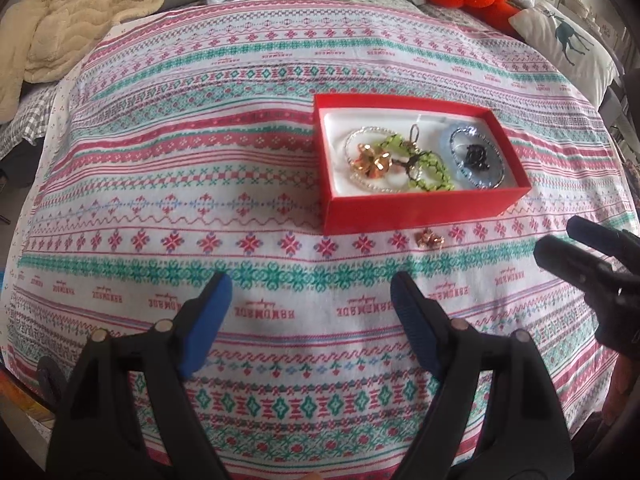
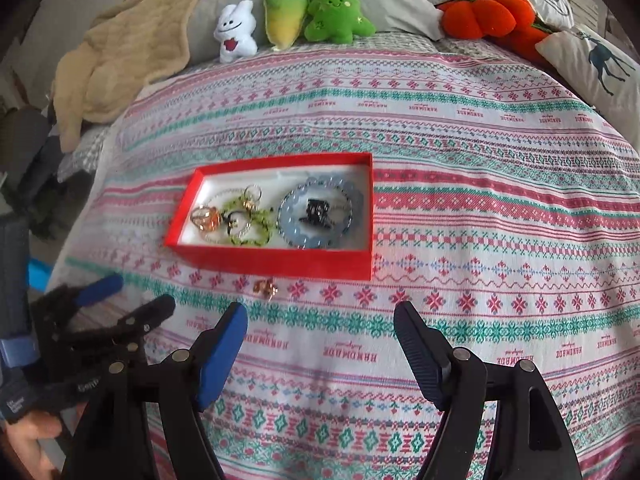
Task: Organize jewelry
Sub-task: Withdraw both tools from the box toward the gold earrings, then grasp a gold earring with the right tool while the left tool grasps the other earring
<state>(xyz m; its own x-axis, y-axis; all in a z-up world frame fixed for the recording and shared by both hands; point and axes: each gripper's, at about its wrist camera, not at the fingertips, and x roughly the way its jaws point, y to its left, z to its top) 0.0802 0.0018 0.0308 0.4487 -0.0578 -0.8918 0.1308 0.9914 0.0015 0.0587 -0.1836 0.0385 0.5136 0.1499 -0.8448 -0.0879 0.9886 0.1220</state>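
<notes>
Lying long axis left-right, red jewelry box (image 1: 416,208), small gold earring (image 1: 429,237) just before it, both grippers' fingers apart.

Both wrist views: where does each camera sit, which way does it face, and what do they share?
Left wrist: sits on the left gripper, looking forward over the bedspread at the red box; its own open fingers show, with the right gripper at the right edge.
Right wrist: sits on the right gripper, facing the same way; its open fingers show, with the left gripper and a hand at lower left.
Shared: box, loose gold earring in front of it, plush toys.
</notes>
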